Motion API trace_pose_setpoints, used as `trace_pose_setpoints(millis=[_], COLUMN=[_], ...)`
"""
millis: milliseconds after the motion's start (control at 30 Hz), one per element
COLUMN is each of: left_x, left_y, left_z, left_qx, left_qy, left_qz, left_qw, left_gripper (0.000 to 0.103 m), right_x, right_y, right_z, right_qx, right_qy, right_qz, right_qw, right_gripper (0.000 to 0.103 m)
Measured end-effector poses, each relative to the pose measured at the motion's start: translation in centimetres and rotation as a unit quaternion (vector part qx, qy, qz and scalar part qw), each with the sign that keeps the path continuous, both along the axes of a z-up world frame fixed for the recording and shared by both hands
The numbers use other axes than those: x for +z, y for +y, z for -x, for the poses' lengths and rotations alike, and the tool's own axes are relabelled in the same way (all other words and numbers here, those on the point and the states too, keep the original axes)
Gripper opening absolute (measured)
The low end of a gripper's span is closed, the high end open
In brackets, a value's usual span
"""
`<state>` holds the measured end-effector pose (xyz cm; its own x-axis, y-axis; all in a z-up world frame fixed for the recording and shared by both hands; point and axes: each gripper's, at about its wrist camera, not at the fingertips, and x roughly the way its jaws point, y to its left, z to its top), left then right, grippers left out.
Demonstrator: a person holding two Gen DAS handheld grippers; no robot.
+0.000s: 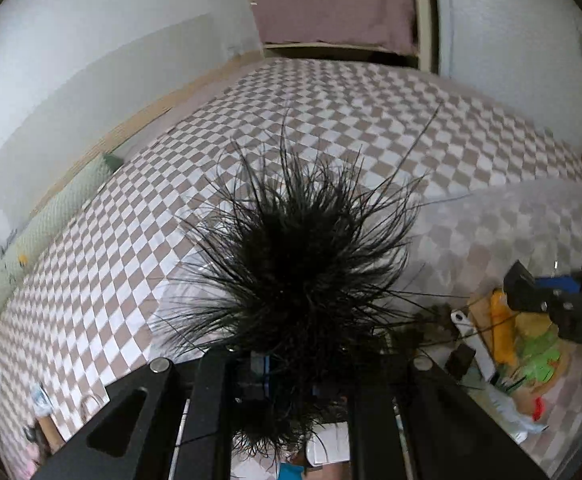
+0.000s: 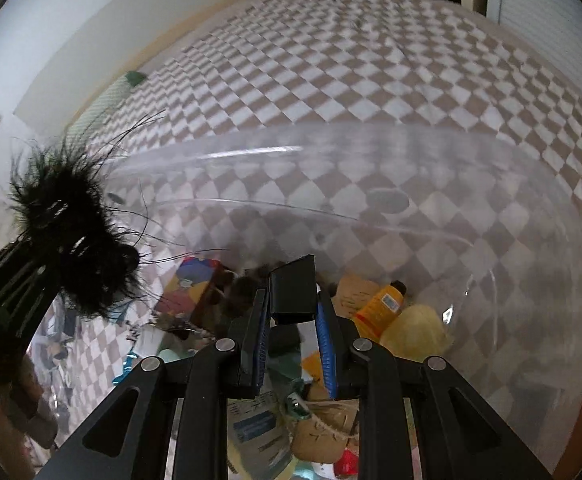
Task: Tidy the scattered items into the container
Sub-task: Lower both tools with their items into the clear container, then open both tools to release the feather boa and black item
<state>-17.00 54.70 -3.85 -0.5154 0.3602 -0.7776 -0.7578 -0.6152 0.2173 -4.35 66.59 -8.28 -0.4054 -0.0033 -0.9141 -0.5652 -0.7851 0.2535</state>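
My left gripper (image 1: 291,360) is shut on a black feathery puff (image 1: 299,256), which fills the middle of the left wrist view and hides the fingertips. It also shows at the left of the right wrist view (image 2: 71,236), held beside the clear plastic container (image 2: 371,148). My right gripper (image 2: 293,320) is shut on a small black block (image 2: 293,288) and holds it over the container. Inside lie an orange tube (image 2: 379,308), a yellow soft item (image 2: 415,332), a colourful box (image 2: 195,284) and a burlap pouch (image 2: 323,432). The right gripper shows at the right of the left wrist view (image 1: 531,292).
The container stands on a bed with a brown and white checked cover (image 1: 331,120). A green bolster (image 1: 51,224) lies along the wall at the left. A shelf unit (image 1: 339,8) stands at the far end. Small items lie at the bed's near left edge (image 1: 43,404).
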Motion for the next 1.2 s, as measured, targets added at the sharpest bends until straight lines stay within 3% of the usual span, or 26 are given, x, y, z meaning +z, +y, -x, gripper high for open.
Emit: trace_pose_setpoints(millis=[333,667,967,1133,1200], left_x=[-1.9,-3.7,-4.0,-3.8,-3.7], left_y=[1.7,3.2,3.9,3.8,3.7], left_z=[-1.7,-2.9,-3.1,-3.7,-4.0], left_qx=[-0.064,-0.112,-0.120,-0.129,-0.131], left_qy=[0.067,0.136,0.138,0.115,0.103], left_qz=[0.078,0.147,0.155,0.144,0.139], left_qw=[0.9927,0.9732,0.9708,0.9744,0.9761], left_gripper=[0.013,0.017,0.023,0.050,0.050], right_x=[-0.1,-0.6,-1.1,-0.8,-0.6], right_y=[-0.8,-0.6,-0.1,-0.1,-0.1], right_z=[0.5,0.7,0.4,0.1,0.0], right_qx=[0.005,-0.002,-0.006,-0.005,-0.005], right_qy=[-0.032,-0.045,-0.051,-0.052,-0.051], right_qz=[-0.028,-0.033,-0.010,-0.011,-0.010], right_qw=[0.999,0.998,0.999,0.999,0.999], right_gripper=[0.023,0.023,0.023,0.023,0.023])
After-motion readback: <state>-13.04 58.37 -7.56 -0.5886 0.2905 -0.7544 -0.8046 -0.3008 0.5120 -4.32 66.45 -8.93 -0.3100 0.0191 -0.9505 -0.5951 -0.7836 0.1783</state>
